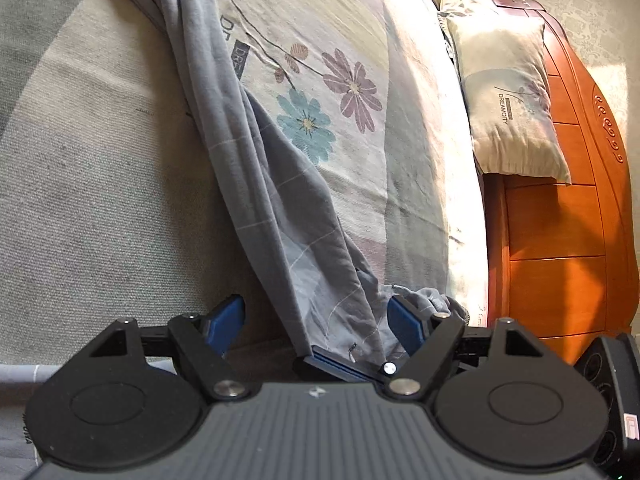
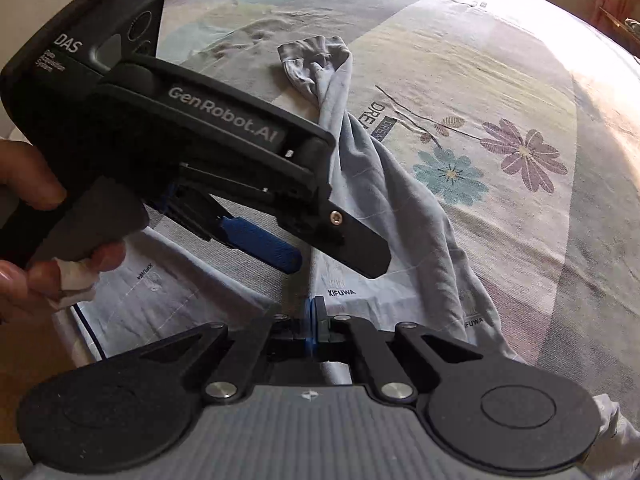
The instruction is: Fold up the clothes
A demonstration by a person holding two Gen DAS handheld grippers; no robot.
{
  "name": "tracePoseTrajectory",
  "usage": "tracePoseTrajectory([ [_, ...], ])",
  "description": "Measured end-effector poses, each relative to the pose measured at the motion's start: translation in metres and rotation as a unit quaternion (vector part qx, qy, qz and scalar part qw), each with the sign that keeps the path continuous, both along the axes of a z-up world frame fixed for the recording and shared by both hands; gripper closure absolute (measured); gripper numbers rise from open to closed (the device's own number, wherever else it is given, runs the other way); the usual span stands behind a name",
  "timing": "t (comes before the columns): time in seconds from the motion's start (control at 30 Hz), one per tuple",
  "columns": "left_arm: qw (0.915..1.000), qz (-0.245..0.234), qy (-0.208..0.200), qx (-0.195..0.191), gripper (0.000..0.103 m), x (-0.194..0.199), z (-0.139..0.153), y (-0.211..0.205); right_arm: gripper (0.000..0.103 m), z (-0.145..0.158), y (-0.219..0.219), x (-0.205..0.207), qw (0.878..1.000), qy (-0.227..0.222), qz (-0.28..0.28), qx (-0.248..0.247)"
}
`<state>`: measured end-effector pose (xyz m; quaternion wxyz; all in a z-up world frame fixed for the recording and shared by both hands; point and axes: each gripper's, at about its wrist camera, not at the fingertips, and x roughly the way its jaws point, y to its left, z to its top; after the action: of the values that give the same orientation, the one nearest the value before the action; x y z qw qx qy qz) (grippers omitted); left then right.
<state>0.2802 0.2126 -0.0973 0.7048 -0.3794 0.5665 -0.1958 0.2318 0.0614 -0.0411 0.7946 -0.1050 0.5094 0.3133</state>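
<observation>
A grey-blue garment with thin pale lines lies twisted into a long strip across the flowered bed sheet; its far end is bunched. My left gripper is open, its blue pads standing on either side of the strip without pressing it. From the right wrist view, the left gripper hangs just above the cloth. My right gripper is shut on the garment's near edge, and its closed fingers show just below the left gripper. A flatter part of the garment lies at lower left.
A pillow leans on the orange wooden headboard at the right of the bed. A person's hand holds the left gripper's handle, with a white scrap under the fingers. The sheet's flower print lies beside the strip.
</observation>
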Motion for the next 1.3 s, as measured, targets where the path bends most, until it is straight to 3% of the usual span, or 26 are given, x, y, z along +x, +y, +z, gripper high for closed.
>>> tracePoseTrajectory([
  [0.13, 0.9998, 0.010, 0.013, -0.013, 0.025, 0.003, -0.017, -0.006, 0.101, -0.003, -0.003, -0.005, 0.998, 0.035, 0.000, 0.044],
  [0.23, 0.9990, 0.018, 0.008, -0.039, 0.014, 0.004, -0.021, -0.010, 0.099, -0.008, -0.011, -0.007, 0.997, 0.059, -0.007, 0.057],
  [0.33, 0.9973, 0.030, 0.006, -0.066, 0.014, 0.002, -0.027, -0.007, 0.093, -0.007, -0.030, -0.009, 0.995, 0.067, -0.025, 0.075],
  [0.5, 0.9918, 0.060, 0.002, -0.113, 0.013, -0.003, -0.040, 0.003, 0.092, -0.003, -0.068, -0.015, 0.994, 0.065, -0.047, 0.069],
  [0.63, 0.9915, 0.089, 0.019, -0.094, 0.020, 0.000, -0.036, 0.001, 0.092, -0.001, -0.095, -0.019, 0.995, 0.056, -0.064, 0.055],
  [0.8, 0.9962, 0.079, -0.038, 0.000, 0.020, 0.032, -0.018, -0.013, 0.092, -0.005, -0.124, -0.019, 0.993, 0.048, -0.096, 0.056],
  [0.87, 0.9953, 0.087, -0.036, -0.023, 0.013, 0.036, -0.023, -0.009, 0.092, -0.005, -0.132, -0.020, 0.992, 0.045, -0.104, 0.056],
  [0.93, 0.9946, 0.091, -0.038, -0.033, 0.015, 0.033, -0.025, -0.006, 0.092, -0.005, -0.138, -0.022, 0.992, 0.042, -0.108, 0.055],
  [1.0, 0.9939, 0.096, -0.048, -0.028, 0.025, 0.027, -0.026, -0.003, 0.092, -0.005, -0.145, -0.024, 0.991, 0.040, -0.112, 0.056],
  [1.1, 0.9924, 0.110, -0.050, -0.024, 0.027, 0.024, -0.028, -0.002, 0.091, -0.004, -0.157, -0.027, 0.990, 0.038, -0.122, 0.052],
  [1.13, 0.9921, 0.114, -0.047, -0.020, 0.034, 0.024, -0.027, -0.002, 0.091, -0.004, -0.161, -0.028, 0.990, 0.038, -0.126, 0.051],
  [1.2, 0.9926, 0.115, -0.036, 0.018, 0.050, 0.025, -0.022, -0.006, 0.091, -0.006, -0.172, -0.032, 0.988, 0.042, -0.138, 0.047],
  [1.23, 0.9921, 0.114, -0.026, 0.046, 0.071, 0.025, -0.020, -0.006, 0.091, -0.007, -0.178, -0.034, 0.988, 0.044, -0.144, 0.045],
  [1.27, 0.9907, 0.115, -0.009, 0.072, 0.099, 0.025, -0.019, -0.006, 0.091, -0.008, -0.184, -0.037, 0.987, 0.048, -0.149, 0.044],
  [1.3, 0.9897, 0.116, 0.002, 0.084, 0.102, 0.025, -0.019, -0.004, 0.090, -0.008, -0.190, -0.041, 0.986, 0.052, -0.154, 0.044],
])
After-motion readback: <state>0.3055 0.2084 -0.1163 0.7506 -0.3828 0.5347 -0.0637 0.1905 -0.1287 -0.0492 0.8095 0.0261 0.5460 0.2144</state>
